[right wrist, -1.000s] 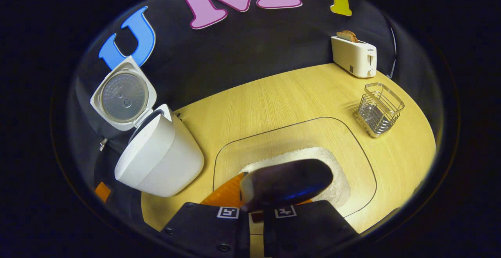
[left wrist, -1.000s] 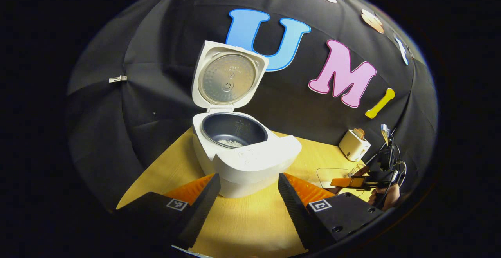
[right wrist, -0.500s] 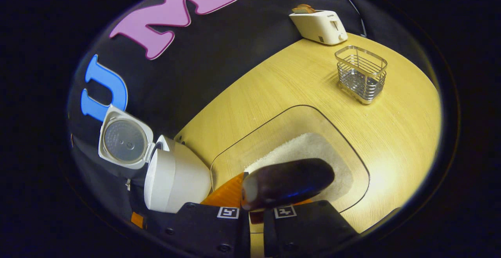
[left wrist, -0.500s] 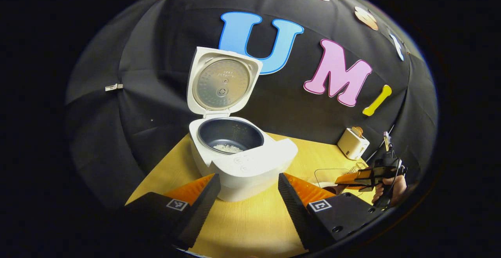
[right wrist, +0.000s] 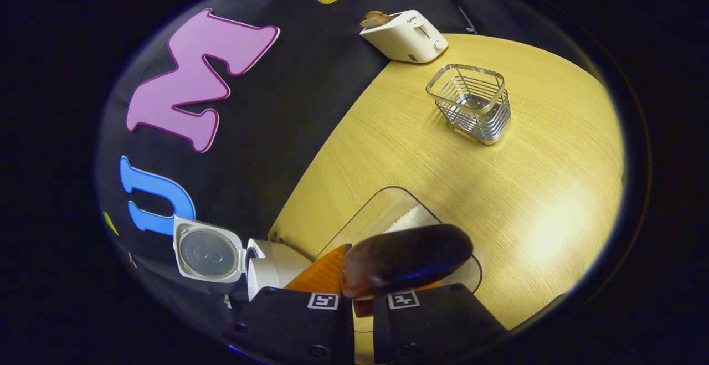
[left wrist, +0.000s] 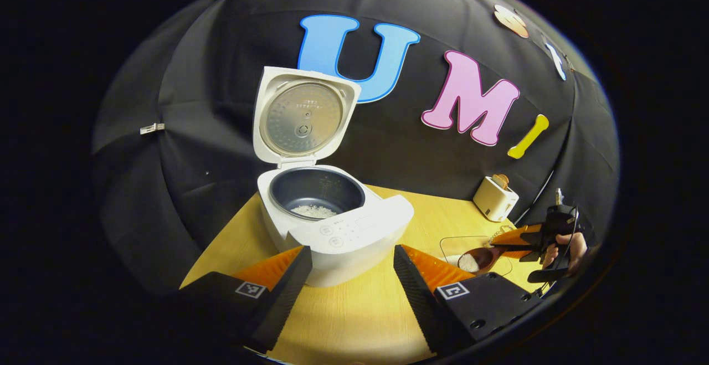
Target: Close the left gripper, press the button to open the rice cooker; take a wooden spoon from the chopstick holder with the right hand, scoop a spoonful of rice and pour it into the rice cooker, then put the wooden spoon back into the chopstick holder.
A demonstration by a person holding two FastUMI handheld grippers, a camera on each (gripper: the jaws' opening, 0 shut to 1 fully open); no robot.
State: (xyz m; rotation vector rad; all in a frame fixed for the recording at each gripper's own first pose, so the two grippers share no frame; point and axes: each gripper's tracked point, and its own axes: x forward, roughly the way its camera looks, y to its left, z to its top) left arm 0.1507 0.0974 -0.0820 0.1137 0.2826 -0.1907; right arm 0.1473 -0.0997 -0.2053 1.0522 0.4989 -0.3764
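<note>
A black cloth wall (left wrist: 183, 149) curves behind and around a pale wood-grain surface (right wrist: 532, 188) that fills the booth floor of both views. On the surface, the white rice cooker (left wrist: 332, 232) stands with its lid (left wrist: 302, 116) swung upright; a small heap of rice (left wrist: 313, 210) lies at the bottom of its dark inner pot. In the left gripper view the left gripper (left wrist: 353, 276) sits low in front of the cooker with its jaws spread wide, holding nothing. A clear tray (right wrist: 382, 215) with white rice in it lies on the surface near the cooker. Farther back, a white toaster (right wrist: 404, 35) stands against the wall, and the wire chopstick holder (right wrist: 471, 102) stands just in front of it, apart from the tray. The right gripper (right wrist: 363, 304) has its jaws closed on the handle of the wooden spoon (right wrist: 407, 257), whose dark bowl hangs over the tray; seen in the left gripper view, the spoon bowl carries white rice, and a hand (left wrist: 562, 248) grips the tool.
</note>
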